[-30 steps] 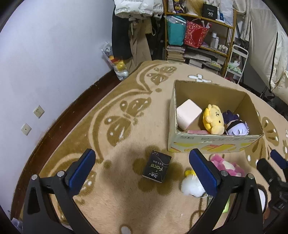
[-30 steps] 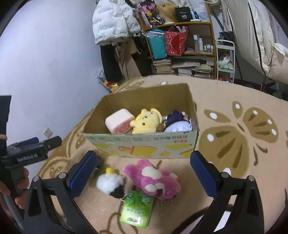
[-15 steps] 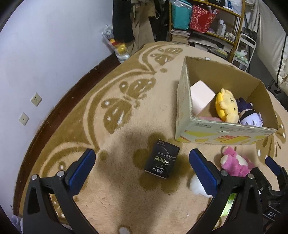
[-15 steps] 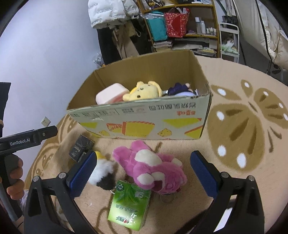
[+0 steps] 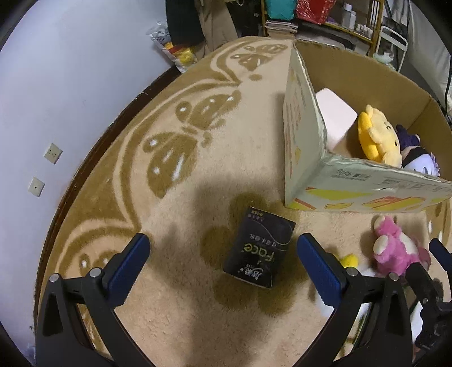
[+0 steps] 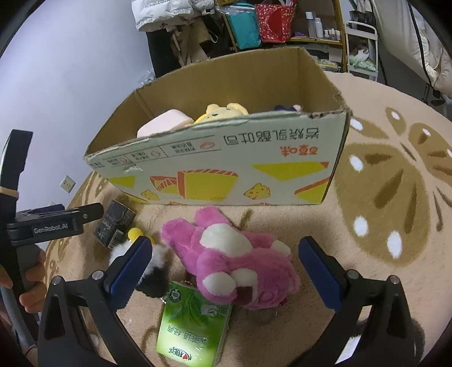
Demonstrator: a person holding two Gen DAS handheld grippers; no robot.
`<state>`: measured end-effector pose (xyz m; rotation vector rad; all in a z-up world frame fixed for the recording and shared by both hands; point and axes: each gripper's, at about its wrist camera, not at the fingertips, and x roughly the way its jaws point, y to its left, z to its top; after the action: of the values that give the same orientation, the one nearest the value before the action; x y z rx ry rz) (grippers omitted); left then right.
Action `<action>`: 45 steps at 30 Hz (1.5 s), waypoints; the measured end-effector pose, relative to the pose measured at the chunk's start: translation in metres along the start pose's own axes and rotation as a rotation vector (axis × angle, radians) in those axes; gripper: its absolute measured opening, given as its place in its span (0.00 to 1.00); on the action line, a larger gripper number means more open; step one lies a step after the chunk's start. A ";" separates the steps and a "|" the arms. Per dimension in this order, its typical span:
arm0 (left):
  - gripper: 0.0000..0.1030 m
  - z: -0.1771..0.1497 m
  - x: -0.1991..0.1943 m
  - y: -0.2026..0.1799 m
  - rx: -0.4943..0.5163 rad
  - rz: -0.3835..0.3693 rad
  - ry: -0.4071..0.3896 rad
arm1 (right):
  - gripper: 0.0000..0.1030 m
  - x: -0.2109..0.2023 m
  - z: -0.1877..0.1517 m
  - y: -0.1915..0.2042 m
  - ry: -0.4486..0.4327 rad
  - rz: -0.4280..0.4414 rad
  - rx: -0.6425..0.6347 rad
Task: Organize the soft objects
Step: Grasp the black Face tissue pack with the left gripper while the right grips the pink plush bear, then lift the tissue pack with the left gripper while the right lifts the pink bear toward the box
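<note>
A black tissue pack point(image 5: 258, 249) lies on the rug between the fingers of my open, empty left gripper point(image 5: 224, 266). My right gripper point(image 6: 223, 269) is open and empty, low over a pink plush bear point(image 6: 237, 259) lying in front of the cardboard box point(image 6: 226, 172). A green tissue pack point(image 6: 193, 324) lies just under the bear. A black-and-white plush with a yellow tip point(image 6: 152, 265) sits behind the right gripper's left finger. The box holds a pink cube cushion point(image 5: 336, 115), a yellow plush point(image 5: 377, 139) and a purple-haired doll point(image 5: 418, 158).
The beige butterfly-pattern rug point(image 5: 197, 135) meets a dark floor strip and white wall on the left. Shelves with bags and hanging clothes point(image 6: 254, 25) stand behind the box. The left gripper's body point(image 6: 48, 225) shows at the left of the right wrist view.
Both grippers have moved down and forward. The black tissue pack now lies between the left fingers, and the pink bear lies between the right fingers. Both stay open.
</note>
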<state>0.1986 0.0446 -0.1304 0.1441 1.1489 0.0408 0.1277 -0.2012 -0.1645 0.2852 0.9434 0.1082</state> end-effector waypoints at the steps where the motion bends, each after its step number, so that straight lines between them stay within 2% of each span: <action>1: 1.00 0.001 0.004 -0.001 -0.001 -0.006 0.008 | 1.00 0.001 0.000 0.001 0.003 0.000 -0.003; 8: 1.00 0.000 0.025 0.000 -0.038 -0.033 0.061 | 1.00 0.016 -0.003 0.005 0.038 -0.011 -0.029; 16: 1.00 0.000 0.041 -0.004 -0.033 -0.031 0.092 | 1.00 0.032 -0.004 0.003 0.076 -0.029 -0.031; 24: 1.00 -0.001 0.047 -0.009 -0.008 -0.010 0.098 | 1.00 0.041 -0.005 -0.003 0.087 -0.034 -0.024; 30: 0.98 -0.001 0.051 -0.011 -0.025 -0.044 0.101 | 0.99 0.047 -0.005 -0.005 0.105 -0.025 -0.029; 32: 0.89 -0.002 0.053 -0.012 -0.026 -0.047 0.103 | 0.95 0.047 -0.005 -0.004 0.099 -0.021 -0.038; 36: 0.81 -0.002 0.057 -0.012 -0.037 -0.070 0.111 | 0.93 0.047 -0.008 0.000 0.091 -0.027 -0.052; 39: 0.66 -0.002 0.056 -0.014 -0.037 -0.077 0.101 | 0.91 0.045 -0.010 -0.001 0.086 -0.021 -0.045; 40: 0.55 -0.002 0.055 -0.014 -0.034 -0.079 0.096 | 0.90 0.044 -0.010 -0.002 0.084 -0.017 -0.039; 41: 0.48 -0.003 0.053 -0.015 -0.030 -0.079 0.092 | 0.89 0.043 -0.010 -0.003 0.081 -0.014 -0.034; 45: 0.44 -0.004 0.048 -0.014 -0.028 -0.068 0.079 | 0.87 0.036 -0.010 -0.008 0.074 -0.010 -0.025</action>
<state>0.2139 0.0360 -0.1774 0.0794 1.2305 0.0026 0.1400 -0.1988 -0.2004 0.2545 1.0157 0.1221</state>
